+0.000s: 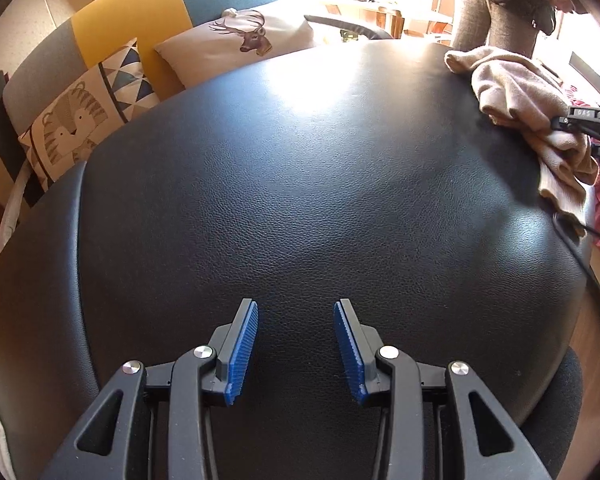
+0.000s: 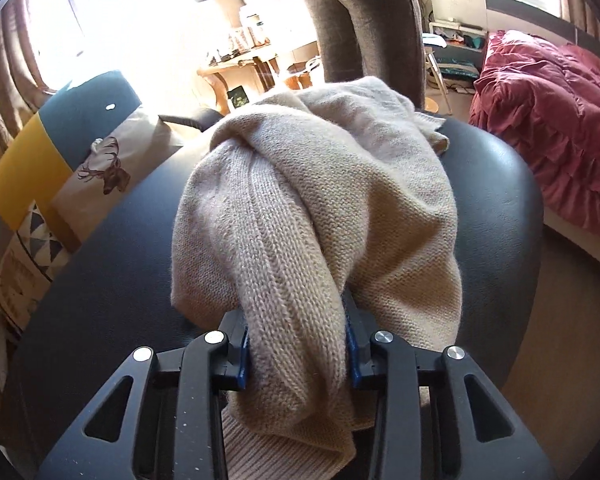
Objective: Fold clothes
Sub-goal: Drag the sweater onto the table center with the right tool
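Left wrist view: left gripper (image 1: pixel 296 312) spread, empty, over black leather surface (image 1: pixel 300 200); crumpled beige knit sweater (image 1: pixel 532 108) at far right edge, partly cut off.

Right wrist view: right gripper (image 2: pixel 296 344) clamps sweater (image 2: pixel 300 216); fingertips hidden by knit.

the left wrist camera is sitting just behind the left gripper (image 1: pixel 296 312), looking forward and down over the black padded surface (image 1: pixel 300 184) from close above it. the right wrist camera is looking along the right gripper (image 2: pixel 296 320) across the same surface, so near the beige sweater (image 2: pixel 312 208) that knit is filling its centre. both views are sharing the surface, the sweater (image 1: pixel 528 104) (at the left view's right edge), and the deer cushion (image 1: pixel 240 36) (image 2: pixel 108 164).
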